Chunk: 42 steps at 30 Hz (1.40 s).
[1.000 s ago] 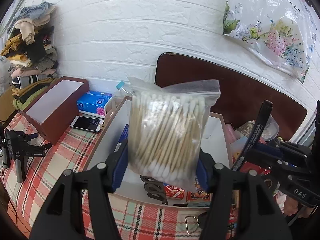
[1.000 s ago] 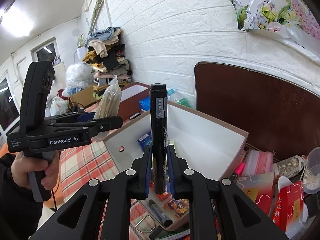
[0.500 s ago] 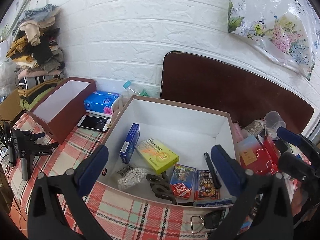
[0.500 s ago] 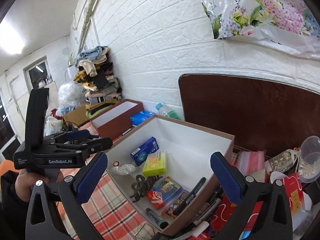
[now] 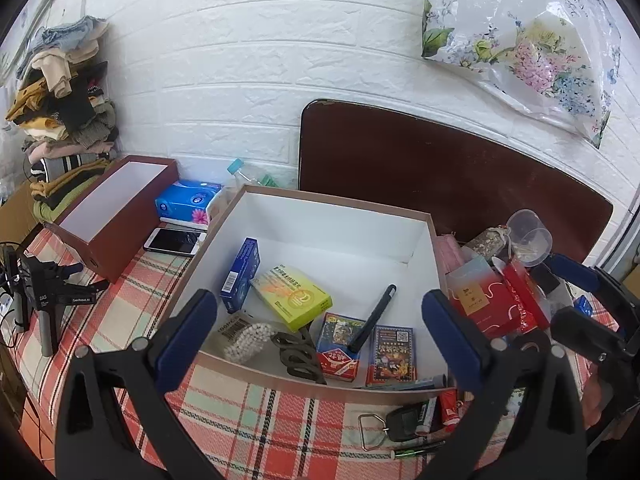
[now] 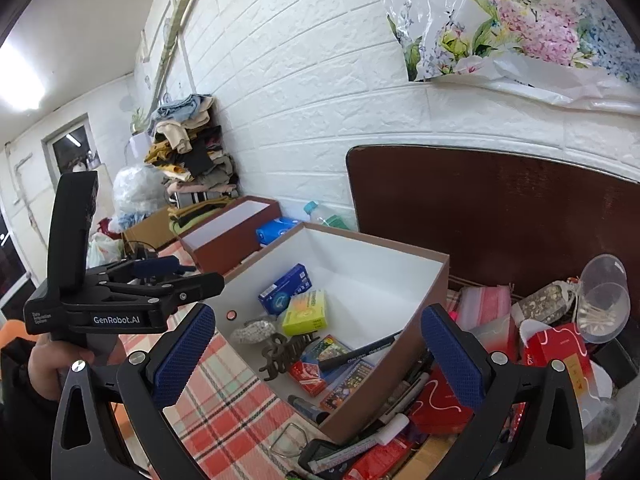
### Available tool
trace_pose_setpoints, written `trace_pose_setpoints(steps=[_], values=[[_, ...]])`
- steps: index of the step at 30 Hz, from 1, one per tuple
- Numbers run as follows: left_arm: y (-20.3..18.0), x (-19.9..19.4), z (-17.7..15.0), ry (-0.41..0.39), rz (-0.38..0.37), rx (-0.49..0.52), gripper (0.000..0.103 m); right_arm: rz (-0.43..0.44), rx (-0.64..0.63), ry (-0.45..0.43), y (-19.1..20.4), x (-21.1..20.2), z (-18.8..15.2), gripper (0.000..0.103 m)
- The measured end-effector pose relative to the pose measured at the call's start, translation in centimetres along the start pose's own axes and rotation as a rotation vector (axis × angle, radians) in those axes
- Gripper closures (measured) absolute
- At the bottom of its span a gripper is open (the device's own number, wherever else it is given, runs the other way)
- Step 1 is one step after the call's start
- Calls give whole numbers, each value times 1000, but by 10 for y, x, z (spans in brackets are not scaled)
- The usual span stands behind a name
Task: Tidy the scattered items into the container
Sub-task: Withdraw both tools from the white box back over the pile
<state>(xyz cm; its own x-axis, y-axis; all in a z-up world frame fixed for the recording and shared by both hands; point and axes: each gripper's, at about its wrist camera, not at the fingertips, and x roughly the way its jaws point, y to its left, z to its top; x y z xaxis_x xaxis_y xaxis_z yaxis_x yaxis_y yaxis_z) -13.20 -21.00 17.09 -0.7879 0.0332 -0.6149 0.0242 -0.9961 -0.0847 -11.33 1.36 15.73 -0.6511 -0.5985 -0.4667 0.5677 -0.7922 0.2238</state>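
A: Where was the left gripper (image 5: 320,316) at that pt?

B: Over the near edge of the container (image 5: 424,220), jaws spread wide, nothing betw. them. Blue pads on both sides, clear of everything.

A: And the right gripper (image 6: 316,344)?

B: Jaws spread wide too, empty. It hung by the box's near right corner. In its view the left gripper showed from the side at left, held in a hand (image 6: 60,364).

A: What was in the container?

B: White inside, brown outside, sat on the plaid cloth (image 5: 132,320). Bag of cotton swabs (image 5: 246,336) lay at the front left, next to a dark metal ornament (image 5: 298,354). Black marker (image 5: 372,320) lay slanted over two card packs (image 5: 340,346). Yellow-green box (image 5: 292,296) was mid-floor, blue box (image 5: 240,274) leaned on the left wall.

A: Stuff still outside?

B: Yes. Keys and pens (image 5: 404,424) in front of the box, a pile w/ red packets (image 5: 492,300) to its right. Phone (image 5: 176,241) and tissue pack (image 5: 186,202) to its left, by a second brown box (image 5: 116,216).
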Motion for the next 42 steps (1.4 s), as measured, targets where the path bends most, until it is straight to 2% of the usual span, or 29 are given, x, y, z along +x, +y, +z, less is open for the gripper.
trace_pose_setpoints(steps=[8, 22, 28, 36, 42], values=[[-34, -9, -10, 4, -53, 31, 1, -74, 52, -10, -27, -43, -20, 0], [-144, 2, -30, 51, -165, 133, 1, -250, 193, -13, -111, -131, -72, 0], [-193, 13, -45, 86, -197, 180, 1, -289, 264, -11, -147, -162, -100, 0], [-253, 39, -80, 168, -242, 240, 1, -331, 334, 20, -186, -188, -136, 0], [-282, 54, -93, 202, -259, 280, 1, -319, 366, 63, -203, -183, -157, 0]])
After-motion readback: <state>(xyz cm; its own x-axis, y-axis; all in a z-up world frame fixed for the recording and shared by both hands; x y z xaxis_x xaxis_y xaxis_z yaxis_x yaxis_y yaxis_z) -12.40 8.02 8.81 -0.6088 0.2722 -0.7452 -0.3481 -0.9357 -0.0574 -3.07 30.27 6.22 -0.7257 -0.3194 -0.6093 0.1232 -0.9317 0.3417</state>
